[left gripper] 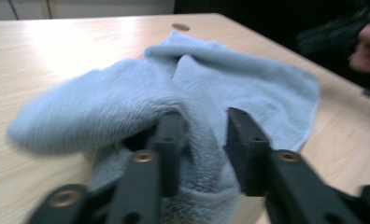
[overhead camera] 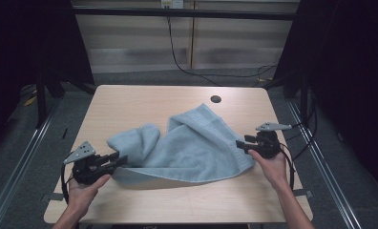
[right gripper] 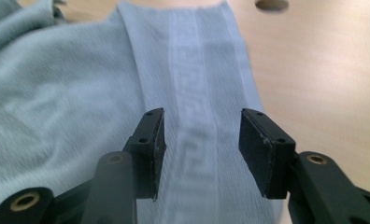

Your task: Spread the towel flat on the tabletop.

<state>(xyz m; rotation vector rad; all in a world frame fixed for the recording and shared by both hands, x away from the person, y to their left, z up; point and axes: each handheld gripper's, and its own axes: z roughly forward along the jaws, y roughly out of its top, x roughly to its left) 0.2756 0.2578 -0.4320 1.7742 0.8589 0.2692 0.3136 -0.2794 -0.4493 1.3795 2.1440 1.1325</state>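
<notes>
A light blue towel (overhead camera: 192,143) lies crumpled across the middle of the wooden table (overhead camera: 130,100). My left gripper (overhead camera: 120,159) is at its near left corner. In the left gripper view the jaws (left gripper: 202,135) stand apart with a fold of the towel (left gripper: 248,79) bulging loosely between them. My right gripper (overhead camera: 239,145) is at the towel's right edge. In the right gripper view its jaws (right gripper: 202,140) are open just above the woven band along the edge of the towel (right gripper: 57,93), and the pads do not press on the cloth.
A round cable hole (overhead camera: 215,99) sits in the table near the far edge, beyond the towel. Black cables hang down behind the table. Dark frame posts stand on both sides. Bare wood runs along the near edge of the table.
</notes>
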